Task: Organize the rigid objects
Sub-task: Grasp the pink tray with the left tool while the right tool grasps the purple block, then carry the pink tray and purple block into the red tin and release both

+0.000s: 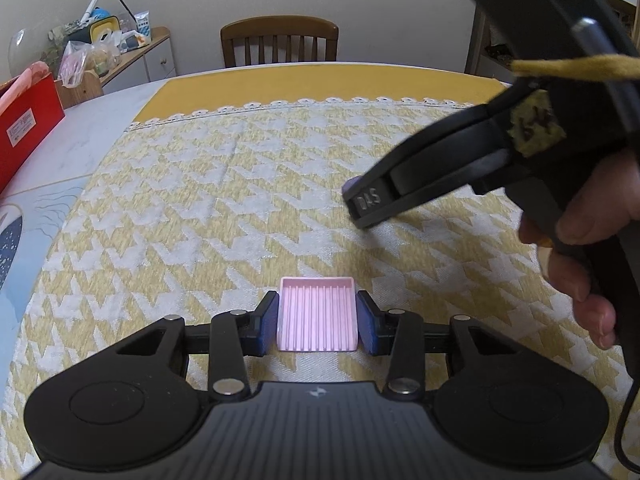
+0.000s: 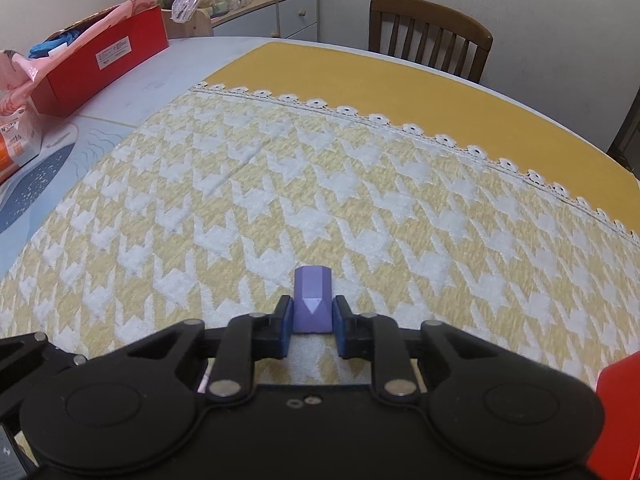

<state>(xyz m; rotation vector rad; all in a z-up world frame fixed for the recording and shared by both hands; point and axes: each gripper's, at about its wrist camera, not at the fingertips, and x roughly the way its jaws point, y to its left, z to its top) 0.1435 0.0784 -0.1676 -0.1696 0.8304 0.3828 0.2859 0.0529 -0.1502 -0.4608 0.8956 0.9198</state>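
Two grippers, each clamping one piece. Nearest, holding the pink ridged tray (image 1: 317,314) squarely in the left gripper (image 1: 318,322), blue pads (image 1: 269,322) pressing its two side walls, ridges and long axis running straight toward 12 o'clock, open low lip facing back toward 6. Hovering just over the houndstooth cloth (image 1: 240,200), touching or not being impossible to judge. Farther out, at roughly 1 o'clock from the tray and well apart, carrying a purple faceted block (image 2: 312,300) in the right gripper (image 2: 312,322), fingers pinching its rear half, long axis also pointing to 12. Probably needing the block swung back toward 7 o'clock to land in the tray. Beyond, sitting at 10 o'clock, a red box (image 2: 100,60); at 12, a wooden chair (image 1: 279,42).
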